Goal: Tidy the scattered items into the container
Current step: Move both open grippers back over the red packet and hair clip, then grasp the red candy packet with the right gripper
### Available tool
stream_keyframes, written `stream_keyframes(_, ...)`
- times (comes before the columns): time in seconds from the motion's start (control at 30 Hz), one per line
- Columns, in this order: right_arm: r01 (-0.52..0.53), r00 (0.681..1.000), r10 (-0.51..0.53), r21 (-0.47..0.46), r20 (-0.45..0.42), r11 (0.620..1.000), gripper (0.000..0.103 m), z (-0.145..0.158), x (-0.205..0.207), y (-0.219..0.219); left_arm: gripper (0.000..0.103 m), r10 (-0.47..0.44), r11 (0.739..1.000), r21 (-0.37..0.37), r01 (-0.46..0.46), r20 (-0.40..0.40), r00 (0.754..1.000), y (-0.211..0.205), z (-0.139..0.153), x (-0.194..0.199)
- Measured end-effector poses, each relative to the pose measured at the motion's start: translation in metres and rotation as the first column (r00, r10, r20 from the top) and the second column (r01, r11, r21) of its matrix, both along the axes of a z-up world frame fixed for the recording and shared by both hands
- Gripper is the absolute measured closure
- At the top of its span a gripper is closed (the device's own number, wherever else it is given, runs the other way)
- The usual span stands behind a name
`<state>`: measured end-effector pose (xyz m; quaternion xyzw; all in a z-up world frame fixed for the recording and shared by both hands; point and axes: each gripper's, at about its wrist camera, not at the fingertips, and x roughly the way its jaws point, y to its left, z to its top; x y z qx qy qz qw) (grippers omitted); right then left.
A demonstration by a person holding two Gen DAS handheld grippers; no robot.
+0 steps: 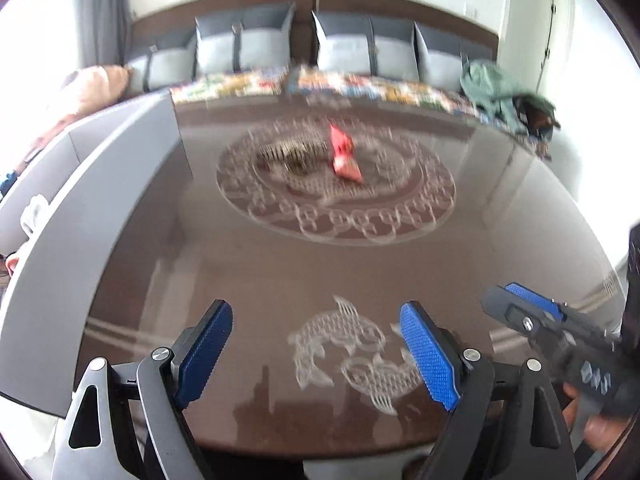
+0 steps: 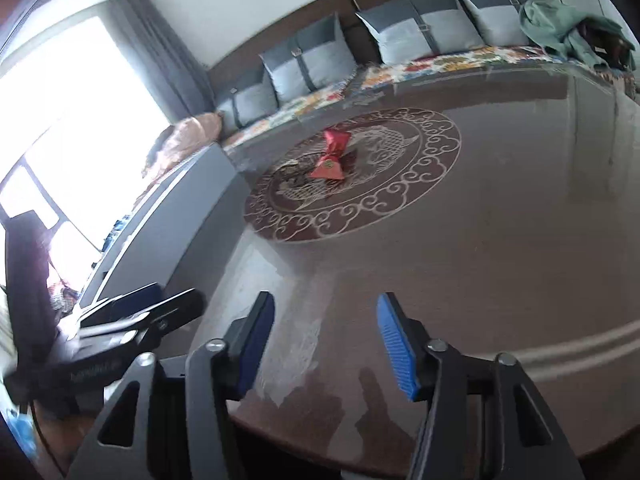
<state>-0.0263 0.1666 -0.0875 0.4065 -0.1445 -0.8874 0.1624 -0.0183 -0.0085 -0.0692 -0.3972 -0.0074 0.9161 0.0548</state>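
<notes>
Both tools are held low over the near edge of a glossy brown surface [image 1: 248,264] with pale etched ornament. The left tool [image 1: 316,332] stands with its blue-padded jaws wide apart and nothing between them; below the gap lies an etched pair of fish [image 1: 352,356]. The right tool [image 2: 326,330] likewise has its jaws spread wide with nothing between them, only bare surface showing in the gap. In the left wrist view the right tool [image 1: 532,312] appears just to the right of the left one, held in a hand [image 1: 588,420].

The landmark is the round etched medallion [image 2: 352,176] in the middle of the surface. On it rests a red packet [image 2: 332,156], tilted, well beyond both tools and touched by neither. Just left of the packet, also on the medallion, lies a dark, striped item [image 1: 288,154], too blurred to identify.

Left of the medallion stands a grey container [image 2: 188,216], its wall rising beside the surface edge. Beyond the medallion runs a sofa with grey cushions [image 1: 240,44] and a patterned cover [image 2: 452,62]; green cloth [image 1: 492,88] lies heaped at its right end.
</notes>
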Motion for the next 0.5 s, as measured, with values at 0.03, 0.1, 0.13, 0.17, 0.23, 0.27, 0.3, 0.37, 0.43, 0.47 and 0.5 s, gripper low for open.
stream_keyframes(0.03,0.005,1.0,-0.005,0.012,0.013,1.0,0.046,0.002,-0.007,-0.001,0.017,0.009,1.0,0.009,-0.009,-0.013,1.0,-0.005,0.0,-0.002)
stream_keyframes(0.1,-0.012,0.999,0.008,0.072,0.051,0.997,0.046,0.006,-0.037,-0.015,0.017,0.027,0.999,0.021,-0.027,-0.014,1.0,-0.012,-0.005,-0.009)
stream_keyframes(0.13,-0.018,0.998,0.011,0.103,0.066,0.995,0.046,0.008,-0.052,-0.023,0.017,0.034,0.999,0.03,-0.034,-0.008,0.999,-0.016,-0.008,-0.012)
stream_keyframes(0.17,-0.024,0.998,0.018,0.116,0.059,0.993,0.046,0.012,-0.068,-0.031,0.017,0.04,0.998,0.039,-0.04,-0.001,0.999,-0.021,-0.011,-0.015)
stream_keyframes(0.23,-0.044,0.999,0.039,0.145,0.037,0.988,0.046,0.016,-0.1,-0.043,0.017,0.058,0.996,0.061,-0.057,-0.006,0.998,-0.032,-0.014,-0.016)
stream_keyframes(0.27,-0.05,0.999,0.046,0.167,0.028,0.985,0.046,0.016,-0.113,-0.05,0.017,0.068,0.995,0.073,-0.067,-0.012,0.998,-0.038,-0.016,-0.015)
stream_keyframes(0.3,-0.06,0.998,0.057,0.176,0.021,0.983,0.046,0.016,-0.127,-0.055,0.017,0.077,0.994,0.084,-0.076,-0.017,0.997,-0.044,-0.018,-0.014)
stream_keyframes(0.37,-0.067,0.998,0.062,0.193,0.028,0.979,0.046,0.014,-0.158,-0.065,0.017,0.09,0.991,0.102,-0.088,-0.025,0.996,-0.056,-0.022,-0.01)
stream_keyframes(0.43,-0.072,0.996,0.062,0.195,0.058,0.978,0.046,0.01,-0.188,-0.073,0.017,0.095,0.99,0.11,-0.092,-0.018,0.995,-0.064,-0.027,-0.009)
stream_keyframes(0.47,-0.073,0.995,0.058,0.186,0.084,0.98,0.046,0.006,-0.204,-0.075,0.017,0.096,0.989,0.113,-0.095,-0.012,0.995,-0.067,-0.029,-0.009)
stream_keyframes(0.5,-0.068,0.992,0.049,0.171,0.112,0.983,0.047,0.002,-0.217,-0.076,0.017,0.1,0.988,0.119,-0.099,-0.004,0.995,-0.07,-0.032,-0.01)
